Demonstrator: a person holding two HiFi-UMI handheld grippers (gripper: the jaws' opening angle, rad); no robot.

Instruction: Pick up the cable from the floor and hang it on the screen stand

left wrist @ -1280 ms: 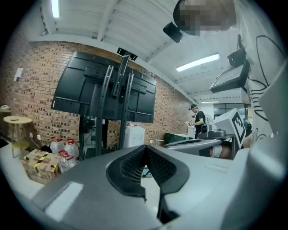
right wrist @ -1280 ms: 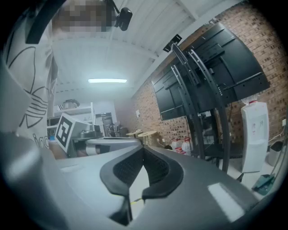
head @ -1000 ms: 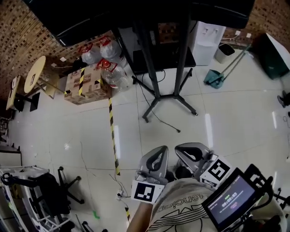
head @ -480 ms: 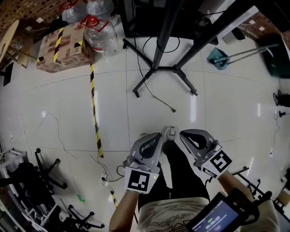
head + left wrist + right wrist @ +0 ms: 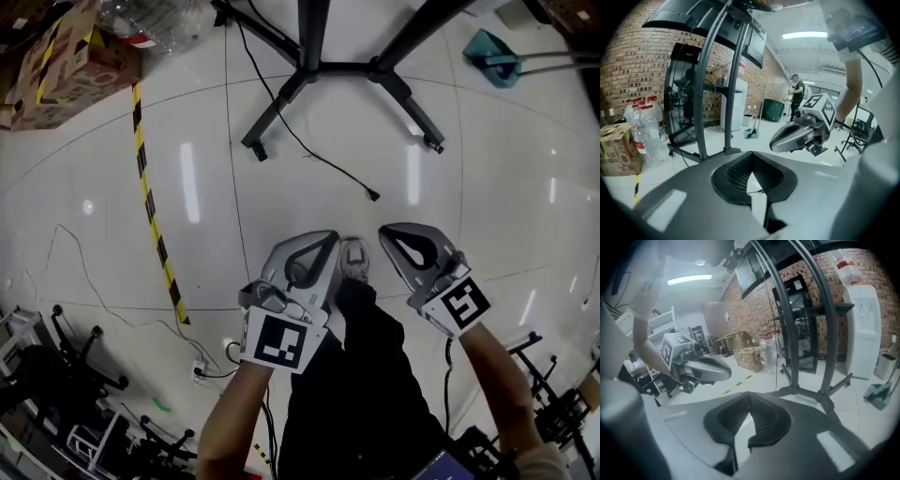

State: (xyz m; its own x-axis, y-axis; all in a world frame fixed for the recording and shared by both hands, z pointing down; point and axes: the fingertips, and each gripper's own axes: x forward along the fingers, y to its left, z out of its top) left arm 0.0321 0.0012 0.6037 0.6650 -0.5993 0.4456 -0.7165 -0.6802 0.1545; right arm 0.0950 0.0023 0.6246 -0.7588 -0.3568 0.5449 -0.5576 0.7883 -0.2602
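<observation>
A thin black cable [image 5: 319, 157] lies on the white tiled floor. It runs from the screen stand's black legged base [image 5: 347, 67] to a free end [image 5: 373, 195], just ahead of both grippers. My left gripper [image 5: 319, 242] and right gripper [image 5: 394, 231] are held side by side above the floor, a short way back from that end. Both are shut with nothing between the jaws. The left gripper view looks past its closed jaws [image 5: 751, 158] at the stand's uprights [image 5: 701, 84]. The right gripper view shows its closed jaws [image 5: 750, 397] and the stand [image 5: 825, 333].
A yellow-black tape strip [image 5: 155, 225] crosses the floor at left, leading to a cardboard box [image 5: 66, 66] and water bottles [image 5: 150, 23]. A teal dustpan [image 5: 492, 61] lies at top right. A thin wire and a power strip [image 5: 202, 370] lie near chair bases [image 5: 56, 366] at lower left.
The head view has tilted down and closed in on the stand base, so the cable end now lies much nearer the grippers. Both grippers stay shut and side by side.
</observation>
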